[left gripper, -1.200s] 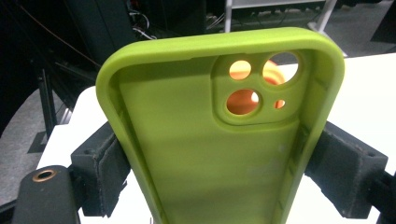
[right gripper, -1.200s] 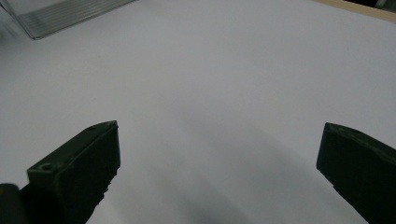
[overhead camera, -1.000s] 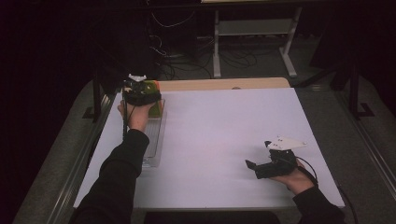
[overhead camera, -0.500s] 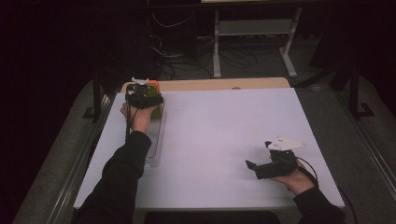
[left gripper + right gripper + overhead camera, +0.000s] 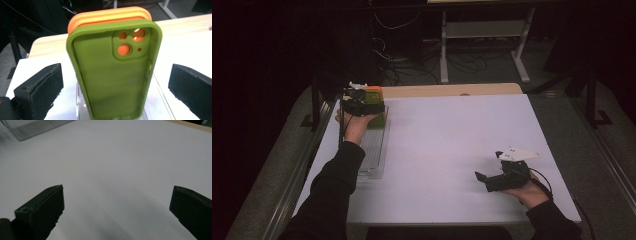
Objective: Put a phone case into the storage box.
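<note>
Left tool (image 5: 112, 82), just spread, clears the green case (image 5: 112, 75) centre frame, its base cut off; right tool (image 5: 117, 207) spread over bare worktop (image 5: 125, 157).

Your left gripper (image 5: 360, 98) sits at the clear rack's (image 5: 373, 150) far end, against the green and orange cases (image 5: 377, 100); your right gripper (image 5: 492, 177) rests well apart from the rack.

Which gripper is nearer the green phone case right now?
Left. The left gripper is right at the green phone case, jaws open either side of it. The right gripper rests far across the table.
</note>
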